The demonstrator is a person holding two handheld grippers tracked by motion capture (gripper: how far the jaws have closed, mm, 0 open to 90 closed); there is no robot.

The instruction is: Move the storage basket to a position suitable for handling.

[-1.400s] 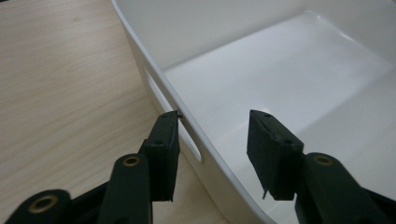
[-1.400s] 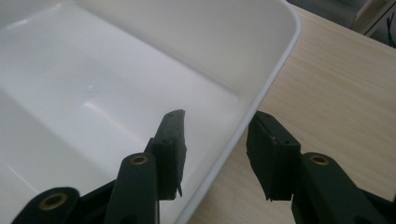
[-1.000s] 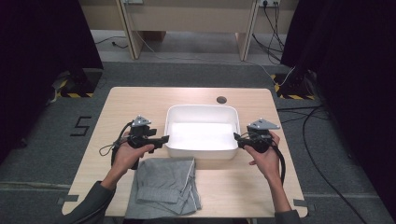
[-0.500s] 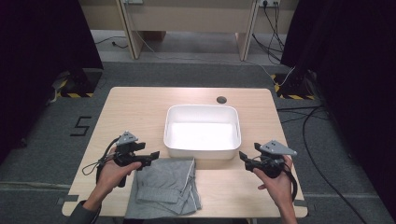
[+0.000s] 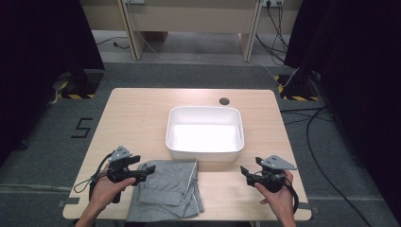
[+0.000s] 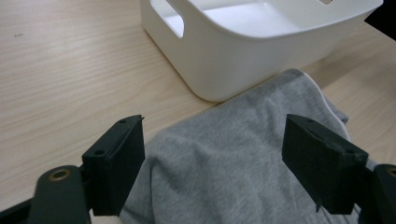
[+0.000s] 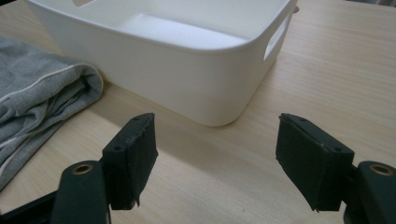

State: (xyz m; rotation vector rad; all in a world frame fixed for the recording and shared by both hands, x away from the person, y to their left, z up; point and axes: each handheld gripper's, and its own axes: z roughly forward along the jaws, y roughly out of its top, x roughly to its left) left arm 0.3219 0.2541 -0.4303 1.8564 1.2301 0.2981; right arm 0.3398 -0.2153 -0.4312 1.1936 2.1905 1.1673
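Work in hand: I think I am about to pick up the grey cloth (image 5: 168, 189) and bring it to the white tub (image 5: 204, 132), which is empty.
Cloth: it lies folded on the near edge of the table (image 5: 137, 113), just in front of the tub and a little to its left. One far corner lies right against the tub wall.
Left gripper (image 5: 144, 172): its jaws have just been opening and now stand wide. They are over the left edge of the cloth and they press on nothing.
Right gripper (image 5: 247, 173): its jaws have also just been opening. They are apart, with only bare table between them, well to the right of the cloth.
Why so: I keep both tools low and open because a soft cloth needs a wide bite at each side.
Next: the right one must go further toward the cloth.
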